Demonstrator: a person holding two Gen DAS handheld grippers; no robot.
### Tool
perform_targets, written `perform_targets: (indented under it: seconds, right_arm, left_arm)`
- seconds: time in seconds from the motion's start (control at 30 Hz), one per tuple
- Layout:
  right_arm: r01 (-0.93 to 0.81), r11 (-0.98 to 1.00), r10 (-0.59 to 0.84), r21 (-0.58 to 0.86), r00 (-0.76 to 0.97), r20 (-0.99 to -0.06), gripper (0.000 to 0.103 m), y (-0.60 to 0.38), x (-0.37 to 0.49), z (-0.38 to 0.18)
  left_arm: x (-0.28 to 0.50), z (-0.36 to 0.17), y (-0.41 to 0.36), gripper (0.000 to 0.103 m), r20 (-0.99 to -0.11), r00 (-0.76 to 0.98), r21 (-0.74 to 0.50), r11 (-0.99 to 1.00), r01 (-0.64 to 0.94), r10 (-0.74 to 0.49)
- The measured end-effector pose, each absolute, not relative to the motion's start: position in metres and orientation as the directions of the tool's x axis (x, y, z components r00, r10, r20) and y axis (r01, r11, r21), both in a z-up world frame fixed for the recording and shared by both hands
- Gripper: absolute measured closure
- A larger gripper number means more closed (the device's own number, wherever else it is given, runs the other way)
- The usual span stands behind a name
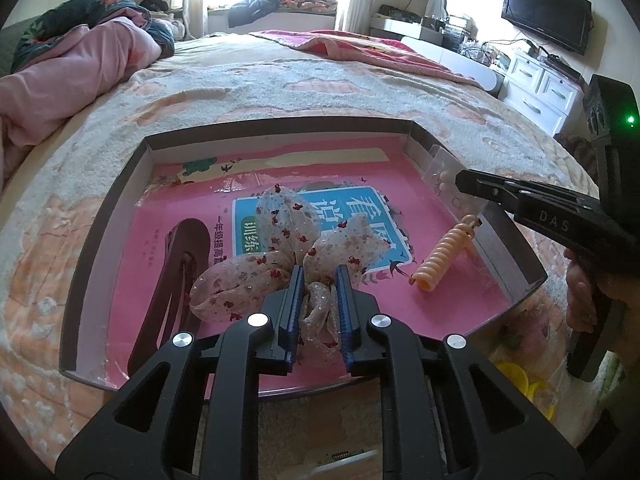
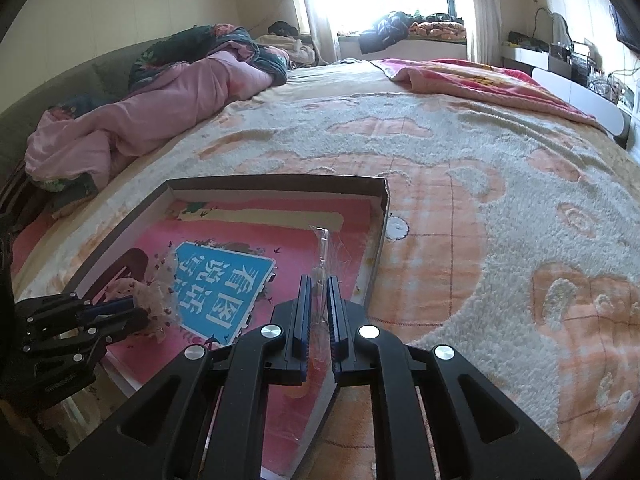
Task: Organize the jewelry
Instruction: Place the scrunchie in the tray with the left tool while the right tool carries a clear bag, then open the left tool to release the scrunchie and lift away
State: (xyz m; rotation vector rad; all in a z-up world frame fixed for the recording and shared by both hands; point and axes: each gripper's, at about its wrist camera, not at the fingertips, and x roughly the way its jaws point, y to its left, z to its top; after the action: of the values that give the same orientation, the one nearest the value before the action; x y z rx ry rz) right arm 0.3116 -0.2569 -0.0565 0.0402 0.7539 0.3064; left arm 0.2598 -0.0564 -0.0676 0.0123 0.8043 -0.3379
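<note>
A shallow cardboard box lid (image 1: 280, 130) lined with a pink book cover lies on the bed. My left gripper (image 1: 319, 276) is shut on a sheer floral bow hair clip (image 1: 280, 232) and holds it over the lid; the bow also shows in the right wrist view (image 2: 160, 292). A dark maroon hair clip (image 1: 176, 280) lies at the lid's left. An orange spiral hair tie (image 1: 440, 256) lies at its right. My right gripper (image 2: 319, 284) is shut on a clear plastic packet (image 2: 322, 248) above the lid's right edge; in the left wrist view the packet (image 1: 444, 176) holds small beads.
The bed carries a cream and orange fleece blanket (image 2: 480, 200). A pink quilt (image 2: 160, 108) is heaped at the far left. A red blanket (image 2: 460, 76) lies at the far right. White drawers (image 1: 540, 84) and a TV (image 1: 544, 16) stand beyond the bed.
</note>
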Motion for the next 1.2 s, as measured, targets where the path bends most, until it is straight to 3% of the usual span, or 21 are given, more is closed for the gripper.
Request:
perform_targets:
  seconds: [0.1,0.4,0.57,0.87,1.2]
  right_arm:
    - [-0.262,0.954,0.292,0.148,0.682,-0.671,0.093,-0.257,0.312,-0.057]
    - [-0.265,0.955,0.287,0.137,0.693,-0.661,0.076,-0.257,0.307,-0.053]
    - [-0.271,0.957,0.274,0.106,0.715,-0.643,0.06,-0.256,0.299,-0.048]
    - [-0.24,0.963,0.261,0.119,0.741,-0.619,0.042,-0.268,0.288,-0.041]
    - [-0.207,0.972,0.234,0.114,0.777,-0.585,0.024,-0.278,0.27,-0.032]
  left_arm:
    - [0.26,-0.068,-0.056,0.093,-0.708,0.643,-0.118,0.946,0.3,-0.292]
    - [0.259,-0.068,-0.056,0.09,-0.707,0.645,-0.116,0.947,0.298,-0.29]
    - [0.257,-0.068,-0.051,0.082,-0.706,0.647,-0.12,0.949,0.29,-0.287]
    - [0.248,-0.06,-0.047,0.062,-0.693,0.665,-0.114,0.953,0.28,-0.278]
    - [0.228,-0.043,-0.044,0.03,-0.639,0.723,-0.092,0.96,0.265,-0.261]
